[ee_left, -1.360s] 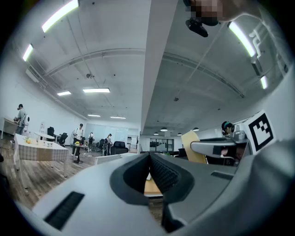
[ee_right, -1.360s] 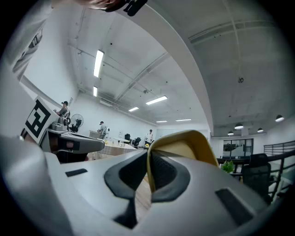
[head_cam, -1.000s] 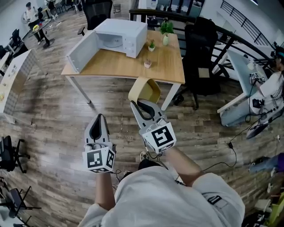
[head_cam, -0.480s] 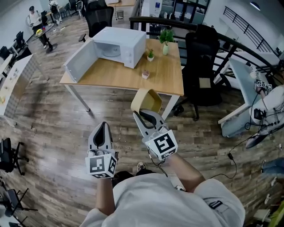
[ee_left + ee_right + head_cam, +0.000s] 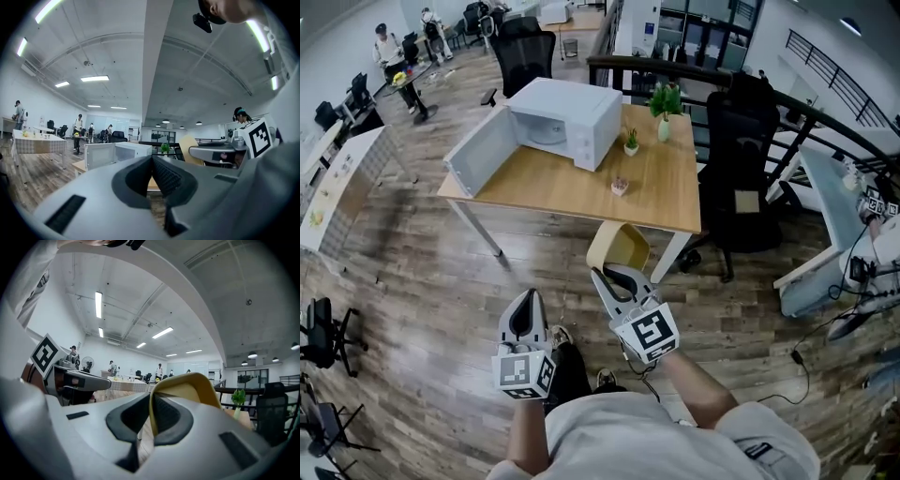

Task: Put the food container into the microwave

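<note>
The right gripper has its jaws pinched on the thin wall of the yellow food container, which juts out ahead of and above the jaw tips. The left gripper has its jaws pressed together with nothing between them, and it is level beside the right one, clear of the container. Well ahead of both pairs of jaws stands the wooden table. On it is the white microwave, its door swung wide open to the left, with a potted plant to its right
</note>
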A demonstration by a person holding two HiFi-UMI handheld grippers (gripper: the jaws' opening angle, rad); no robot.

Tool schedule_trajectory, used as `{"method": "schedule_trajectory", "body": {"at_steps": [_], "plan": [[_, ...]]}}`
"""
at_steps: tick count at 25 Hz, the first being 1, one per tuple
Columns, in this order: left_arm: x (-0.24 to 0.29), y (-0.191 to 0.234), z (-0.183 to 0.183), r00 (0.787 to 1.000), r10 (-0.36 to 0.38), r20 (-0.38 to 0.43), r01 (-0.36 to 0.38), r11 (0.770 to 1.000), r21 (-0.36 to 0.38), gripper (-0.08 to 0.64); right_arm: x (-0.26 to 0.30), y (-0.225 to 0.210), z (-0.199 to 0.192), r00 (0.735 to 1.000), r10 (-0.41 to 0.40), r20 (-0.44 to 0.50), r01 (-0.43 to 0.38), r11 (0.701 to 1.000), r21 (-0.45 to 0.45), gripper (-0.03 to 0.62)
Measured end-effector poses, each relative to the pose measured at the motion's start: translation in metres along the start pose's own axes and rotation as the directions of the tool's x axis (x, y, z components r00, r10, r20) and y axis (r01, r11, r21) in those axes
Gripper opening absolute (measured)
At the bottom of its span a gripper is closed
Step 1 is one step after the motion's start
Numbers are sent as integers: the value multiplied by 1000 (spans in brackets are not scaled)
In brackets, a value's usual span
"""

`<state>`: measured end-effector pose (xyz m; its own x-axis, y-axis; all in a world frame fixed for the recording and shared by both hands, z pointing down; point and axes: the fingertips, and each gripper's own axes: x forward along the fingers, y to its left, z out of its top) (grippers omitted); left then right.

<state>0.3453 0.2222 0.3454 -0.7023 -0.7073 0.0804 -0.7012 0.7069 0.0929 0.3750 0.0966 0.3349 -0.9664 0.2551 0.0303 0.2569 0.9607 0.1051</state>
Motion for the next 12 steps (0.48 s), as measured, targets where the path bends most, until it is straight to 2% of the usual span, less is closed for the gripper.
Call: {"method": "schedule_trajectory", "body": {"at_steps": [7, 12], "plan": [[41, 8, -2, 999, -33, 12, 33, 999, -14, 12, 20, -18, -7, 999, -3, -45, 1, 999, -48, 21], [70, 36, 0, 999, -40, 9, 40, 999, -15, 12, 55, -36, -12, 999, -26, -40, 25, 999, -29, 21]]}}
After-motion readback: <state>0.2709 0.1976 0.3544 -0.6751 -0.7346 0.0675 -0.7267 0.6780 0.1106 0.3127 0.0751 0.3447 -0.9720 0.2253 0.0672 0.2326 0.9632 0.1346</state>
